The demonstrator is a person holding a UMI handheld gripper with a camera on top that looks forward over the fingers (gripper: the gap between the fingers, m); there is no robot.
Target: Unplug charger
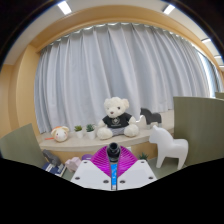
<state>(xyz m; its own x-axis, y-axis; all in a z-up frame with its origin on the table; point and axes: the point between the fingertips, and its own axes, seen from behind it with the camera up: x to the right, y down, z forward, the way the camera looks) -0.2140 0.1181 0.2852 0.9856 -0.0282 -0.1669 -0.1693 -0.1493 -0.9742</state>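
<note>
My gripper (113, 158) is lifted and points toward a window ledge. Its two magenta pads (97, 160) meet at the middle with only a thin blue line between them. A small black rounded piece, which looks like the charger (114, 150), sits pinched at the fingertips and pokes up just beyond them. No socket or cable shows in this view.
Beyond the fingers a cream ledge (70, 143) carries a white teddy bear (117, 117), a white horse figure (168, 146), small potted plants (83, 130) and a small plush toy (61, 132). Grey curtains (110, 65) hang behind.
</note>
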